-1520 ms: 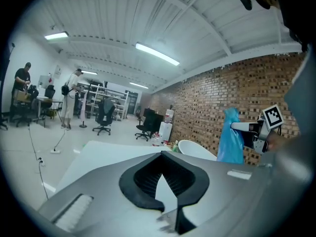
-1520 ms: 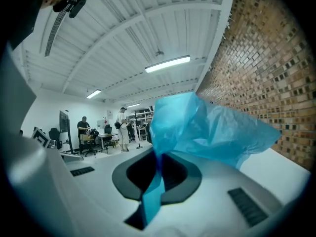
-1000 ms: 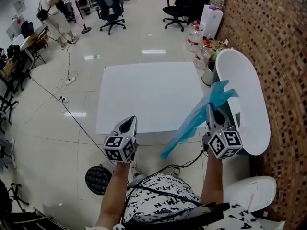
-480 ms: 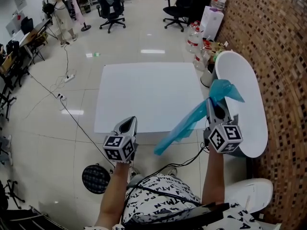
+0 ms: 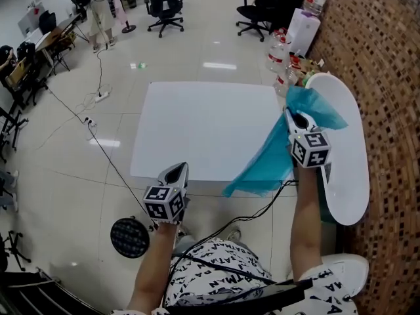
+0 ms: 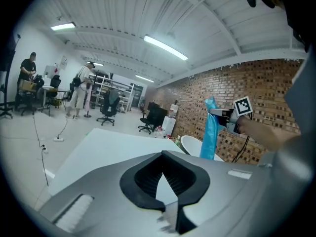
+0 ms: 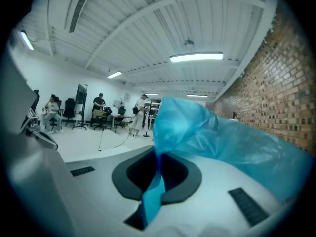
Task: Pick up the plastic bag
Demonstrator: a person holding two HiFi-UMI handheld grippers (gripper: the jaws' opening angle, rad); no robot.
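A blue plastic bag hangs in the air from my right gripper, which is shut on the bag's upper part; a bunch of film sticks out above the jaws. The bag's lower end dangles over the near right corner of the white square sheet. In the right gripper view the bag fills the right side, and a strip of it runs down between the jaws of the right gripper. My left gripper sits near the sheet's front edge, shut and holding nothing. From the left gripper view the bag hangs straight down.
A white oval table stands along the brick wall at the right. Water bottles and office chairs are at the back. A cable crosses the floor, and a black round object lies near my feet. People stand far left.
My right gripper has moved forward and up with the bag, so the bag hangs higher and nearer the oval table. The left gripper has stayed in place.
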